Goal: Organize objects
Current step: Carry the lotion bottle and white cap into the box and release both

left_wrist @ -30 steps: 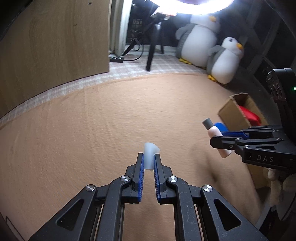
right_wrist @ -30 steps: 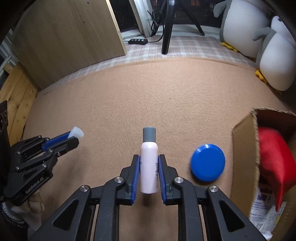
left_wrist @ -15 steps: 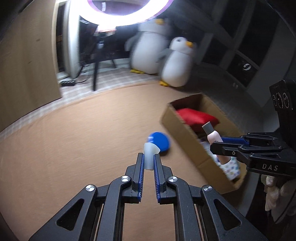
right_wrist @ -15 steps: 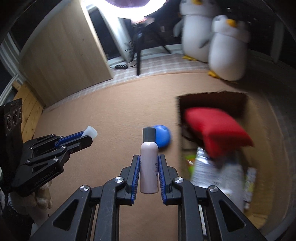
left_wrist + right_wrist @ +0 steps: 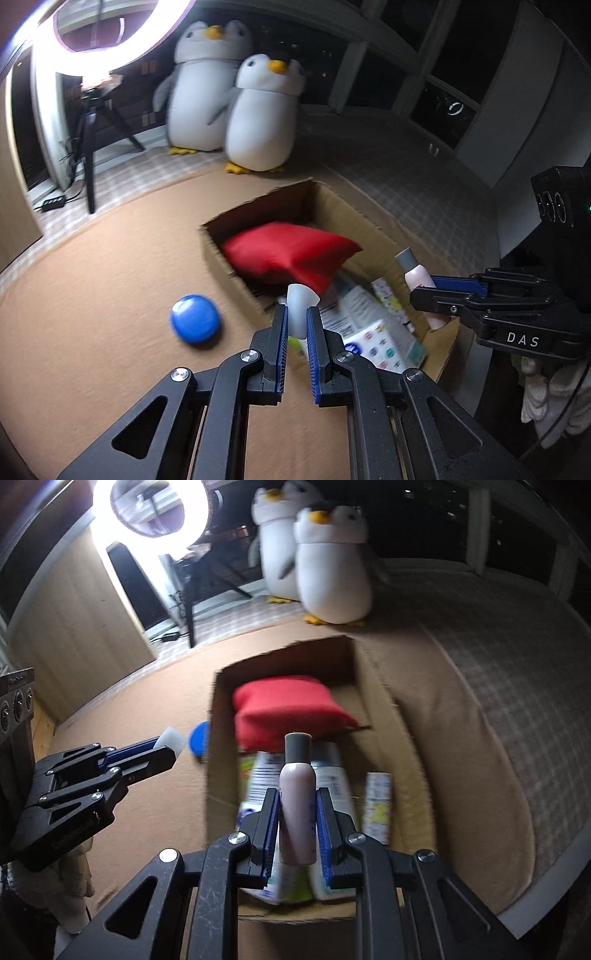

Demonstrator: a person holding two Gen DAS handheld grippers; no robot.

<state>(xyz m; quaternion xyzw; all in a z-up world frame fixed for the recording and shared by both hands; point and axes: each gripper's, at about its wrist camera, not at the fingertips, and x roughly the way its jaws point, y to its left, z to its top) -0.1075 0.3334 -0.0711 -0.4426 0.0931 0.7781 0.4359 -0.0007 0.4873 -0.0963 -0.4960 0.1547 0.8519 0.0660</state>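
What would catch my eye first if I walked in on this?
Probably the two plush penguins at the back, beside a glaring ring light. Nearer, an open cardboard box on the tan carpet holds a red pouch. Each claw grips something above it: the right claw a pink bottle, the left claw a white cap, with a blue lid on the carpet.

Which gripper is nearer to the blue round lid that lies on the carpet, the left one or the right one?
Left. The left gripper, holding a small white cap, is just beside the blue lid. The right gripper, holding the pink bottle, is over the cardboard box, farther away.
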